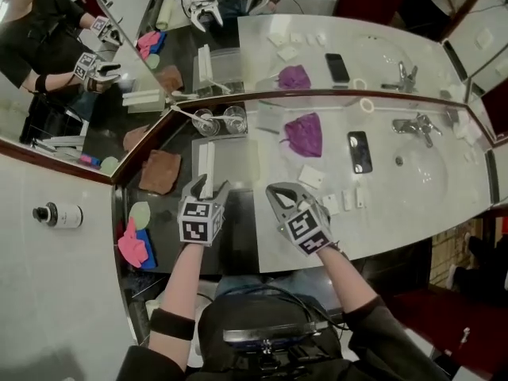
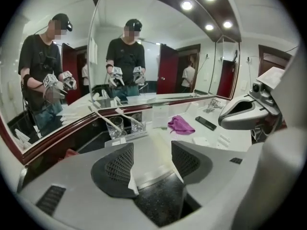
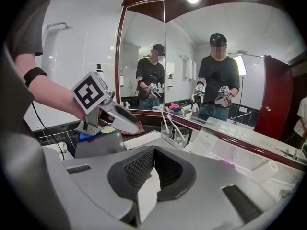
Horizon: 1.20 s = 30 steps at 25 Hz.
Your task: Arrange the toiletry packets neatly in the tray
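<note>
Right gripper [image 3: 153,152], fingers closed on the edge of an apparently light, flimsy toiletry packet [image 3: 146,195]; left gripper [image 2: 152,147], fingers wide apart

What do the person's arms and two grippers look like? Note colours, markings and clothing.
The left gripper and right gripper are light grey, with dark mesh-textured pads inside the jaws. Each carries a white cube with black square markers. The sleeves are black and short; a black band circles the left forearm.
</note>
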### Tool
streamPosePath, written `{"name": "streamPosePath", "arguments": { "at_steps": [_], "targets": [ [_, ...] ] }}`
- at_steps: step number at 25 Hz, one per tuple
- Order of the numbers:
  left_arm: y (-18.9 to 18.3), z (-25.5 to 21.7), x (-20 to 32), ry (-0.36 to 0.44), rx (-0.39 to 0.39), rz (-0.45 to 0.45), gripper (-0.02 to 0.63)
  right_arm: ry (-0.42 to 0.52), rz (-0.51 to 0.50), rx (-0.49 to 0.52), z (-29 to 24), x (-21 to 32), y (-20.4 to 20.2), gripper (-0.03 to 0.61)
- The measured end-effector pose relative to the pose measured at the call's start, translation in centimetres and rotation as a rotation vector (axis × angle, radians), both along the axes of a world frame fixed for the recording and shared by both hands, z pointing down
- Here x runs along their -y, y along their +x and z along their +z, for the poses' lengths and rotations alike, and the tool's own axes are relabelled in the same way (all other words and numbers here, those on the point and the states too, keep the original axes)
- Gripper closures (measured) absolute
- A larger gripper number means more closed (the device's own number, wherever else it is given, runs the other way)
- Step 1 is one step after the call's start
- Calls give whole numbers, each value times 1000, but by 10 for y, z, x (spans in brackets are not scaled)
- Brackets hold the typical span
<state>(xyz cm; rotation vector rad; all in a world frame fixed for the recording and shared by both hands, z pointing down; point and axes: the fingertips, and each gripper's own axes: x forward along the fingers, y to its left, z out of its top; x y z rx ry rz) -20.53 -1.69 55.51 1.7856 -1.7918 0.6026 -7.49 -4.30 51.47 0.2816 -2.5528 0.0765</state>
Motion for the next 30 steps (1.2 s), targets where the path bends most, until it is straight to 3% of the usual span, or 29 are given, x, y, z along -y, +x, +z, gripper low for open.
{"name": "streamPosePath", "arguments": {
  "at_steps": [12, 22, 30],
  "targets": [
    [-55, 81, 28, -254, -3, -14, 364, -57, -69, -26, 46, 12, -67, 577],
    [-66, 108, 40, -344, 17, -34, 367, -85, -51, -54, 62, 29, -66, 577],
    [-71, 114, 35, -366, 64, -84, 548, -98, -50, -65, 66, 34, -55, 577]
  ]
}}
